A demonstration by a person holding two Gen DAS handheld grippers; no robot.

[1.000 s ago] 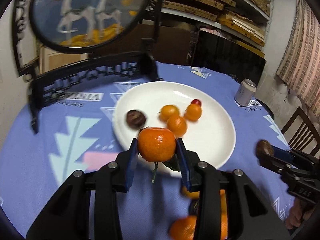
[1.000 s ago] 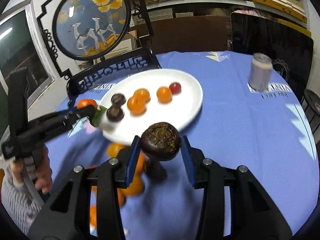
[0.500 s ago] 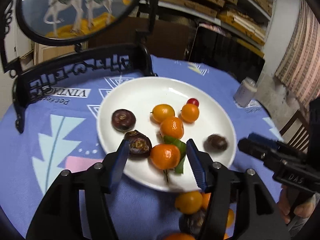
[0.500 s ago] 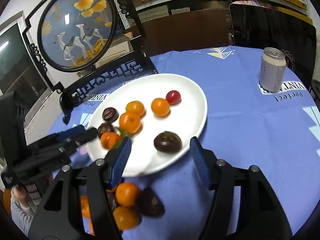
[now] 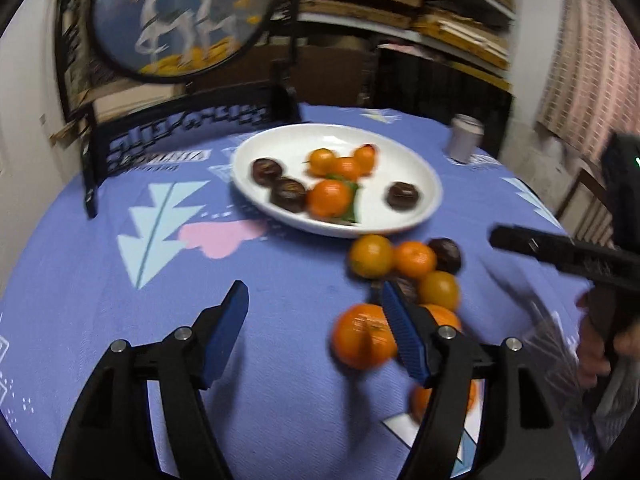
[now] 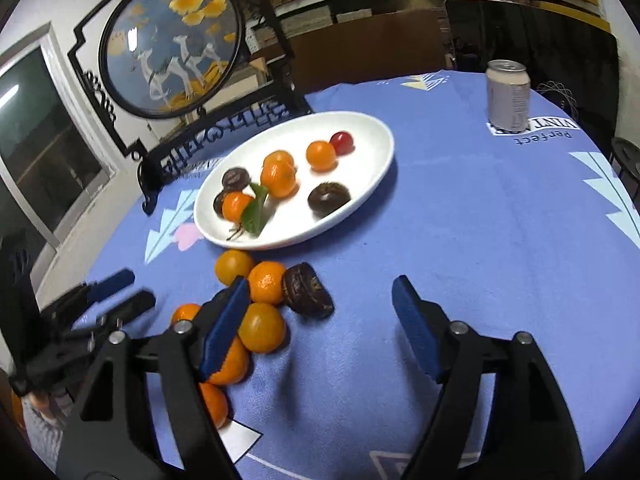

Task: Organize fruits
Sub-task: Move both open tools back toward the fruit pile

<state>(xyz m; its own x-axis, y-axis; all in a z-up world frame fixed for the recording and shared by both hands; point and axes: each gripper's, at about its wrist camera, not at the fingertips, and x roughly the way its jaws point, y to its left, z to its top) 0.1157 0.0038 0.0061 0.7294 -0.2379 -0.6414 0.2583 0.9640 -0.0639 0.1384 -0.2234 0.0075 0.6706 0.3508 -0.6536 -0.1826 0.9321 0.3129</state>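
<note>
A round painted screen stands before cluttered shelves; a window lies left.

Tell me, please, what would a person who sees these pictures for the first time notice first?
First the white plate in the middle of the blue tablecloth, holding oranges and dark fruits. Next the loose pile of fruit on the cloth just in front of the plate. Behind stands a round painted screen with white animals.

Dim indoor light; left view motion-blurred; fisheye-bent, dark corners.
</note>
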